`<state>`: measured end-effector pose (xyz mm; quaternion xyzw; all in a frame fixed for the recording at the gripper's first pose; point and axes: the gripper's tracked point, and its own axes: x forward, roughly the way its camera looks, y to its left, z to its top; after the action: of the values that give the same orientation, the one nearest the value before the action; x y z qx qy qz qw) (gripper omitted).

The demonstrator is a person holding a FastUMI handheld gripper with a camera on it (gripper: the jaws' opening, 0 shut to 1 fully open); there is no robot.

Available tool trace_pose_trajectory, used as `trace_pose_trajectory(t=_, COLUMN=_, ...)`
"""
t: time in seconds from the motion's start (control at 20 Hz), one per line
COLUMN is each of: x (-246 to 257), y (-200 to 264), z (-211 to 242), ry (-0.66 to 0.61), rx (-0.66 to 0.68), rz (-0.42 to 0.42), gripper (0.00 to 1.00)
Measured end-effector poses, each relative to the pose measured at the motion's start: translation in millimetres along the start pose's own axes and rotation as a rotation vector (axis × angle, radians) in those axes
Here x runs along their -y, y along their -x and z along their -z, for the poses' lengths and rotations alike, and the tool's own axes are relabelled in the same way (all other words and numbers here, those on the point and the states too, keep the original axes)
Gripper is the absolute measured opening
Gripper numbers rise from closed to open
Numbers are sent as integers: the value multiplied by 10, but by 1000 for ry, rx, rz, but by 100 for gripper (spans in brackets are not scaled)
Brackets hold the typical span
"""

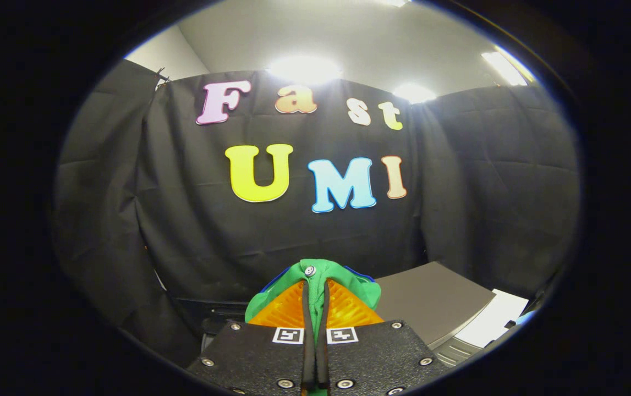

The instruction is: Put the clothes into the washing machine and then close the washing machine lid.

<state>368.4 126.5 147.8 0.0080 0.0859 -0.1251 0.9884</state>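
Gripper: fingers stood pressed together, a fold of garment pinched between them; the cloth spilled over both fingertips and to either side. Washing machine: sat below and to the right of the fingers, its flat lid beside the garment. Booth wall: hung behind everything, well beyond the fingers. Ceiling lights: sat above the wall.

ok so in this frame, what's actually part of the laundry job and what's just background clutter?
Job:
- green garment, pinched between the fingers
- claw, shut on the garment
- grey box-like unit beyond the fingers, possibly the washing machine; can't confirm

Just there:
- black cloth wall
- white surface beside the grey unit
- ceiling lights
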Motion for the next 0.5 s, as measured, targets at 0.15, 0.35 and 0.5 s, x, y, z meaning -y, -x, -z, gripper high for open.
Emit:
trace_pose_trajectory(t=0.15, x=-366, y=126, z=65, ry=9, rx=-5, rz=-29, gripper=1)
trace_pose_trajectory(t=0.35, x=-760, y=187, z=300, ry=46, rx=-27, rz=-64, gripper=1)
trace_pose_trajectory(t=0.5, x=-951, y=161, z=510, ry=73, rx=-46, rz=-83, gripper=1)
